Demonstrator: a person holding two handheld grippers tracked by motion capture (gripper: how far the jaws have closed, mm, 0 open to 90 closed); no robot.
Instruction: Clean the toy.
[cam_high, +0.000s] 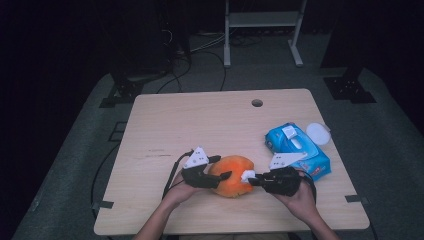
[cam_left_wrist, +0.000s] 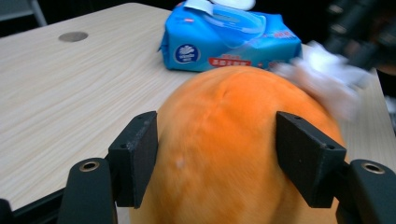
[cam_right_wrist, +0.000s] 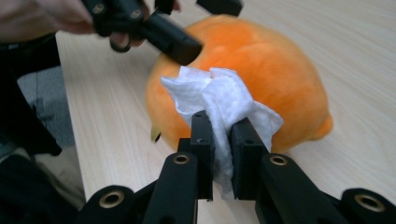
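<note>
Orange plush toy sits near the front edge of the wooden surface, soft and light by the look, likely to dent and slide under a wipe. Left tongs straddle it, pads against its flanks. Right tongs pinch a crumpled white wipe against its fur. Holding low on the broad sides should steady it best.

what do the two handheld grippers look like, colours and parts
Both the left gripper and right gripper are black, each topped by a grey three-cornered plate and ending in two flat, blocky black jaws with brass-coloured rivets at the joints. A black cable trails from each. The forearms are bare.
</note>
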